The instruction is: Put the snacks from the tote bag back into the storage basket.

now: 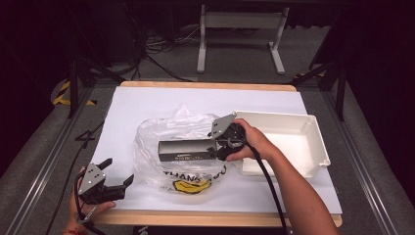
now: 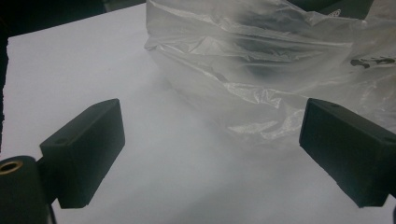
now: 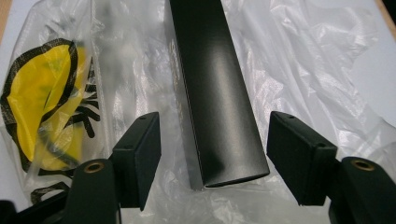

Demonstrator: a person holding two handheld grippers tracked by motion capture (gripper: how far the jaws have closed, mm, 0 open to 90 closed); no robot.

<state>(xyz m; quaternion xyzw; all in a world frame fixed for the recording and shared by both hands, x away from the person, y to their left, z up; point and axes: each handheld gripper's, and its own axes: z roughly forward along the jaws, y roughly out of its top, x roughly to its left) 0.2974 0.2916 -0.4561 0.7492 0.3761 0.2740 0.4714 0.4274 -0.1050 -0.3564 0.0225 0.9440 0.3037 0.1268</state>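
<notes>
Right gripper (image 3: pixel 212 154) is straddling the near end of the black box (image 3: pixel 215 88), jaws narrow, pads not quite pressing. Box is lying on the bag (image 1: pixel 181 152), long axis running straight away from it. Left gripper (image 1: pixel 115 178) is waiting wide, further off.

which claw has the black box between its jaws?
The right claw: the black box lies between its jaws over the plastic bag. The left claw is open, empty.

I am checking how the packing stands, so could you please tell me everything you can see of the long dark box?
The long dark box is a slim rectangular carton, matte black-grey like card, with small pale print on one side. It lies level over the clear plastic bag, one end between the jaws of the right gripper; gaps show beside it in the right gripper view, so contact is unclear.
</notes>
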